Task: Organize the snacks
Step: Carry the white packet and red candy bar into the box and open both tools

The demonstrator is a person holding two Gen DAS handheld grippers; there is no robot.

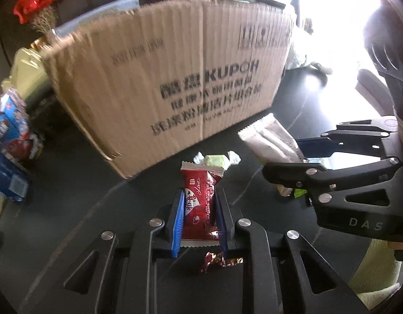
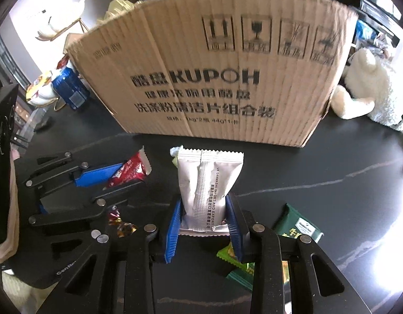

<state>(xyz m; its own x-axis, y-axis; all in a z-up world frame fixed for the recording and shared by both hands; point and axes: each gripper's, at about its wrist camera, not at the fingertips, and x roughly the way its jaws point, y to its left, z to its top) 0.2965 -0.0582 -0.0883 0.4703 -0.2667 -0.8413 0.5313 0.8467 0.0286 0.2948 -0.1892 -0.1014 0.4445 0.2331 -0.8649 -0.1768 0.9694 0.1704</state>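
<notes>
Two grippers are working over a glossy black tabletop (image 2: 345,162) with pale veining, in front of a corrugated cardboard box (image 2: 214,73) printed KUPOH; glare is washing in from a bright window. Left gripper (image 1: 198,196) is clamping a crinkly red foil snack packet (image 1: 200,204). Right gripper (image 2: 205,206) is clamping a matte white pouch (image 2: 210,180) with serrated ends; green packets (image 2: 298,227) are lying flat beside it.

Cardboard box (image 1: 159,78) print blurred, its inside hidden; green packets (image 2: 298,227) partly behind right tongs (image 2: 205,225).
</notes>
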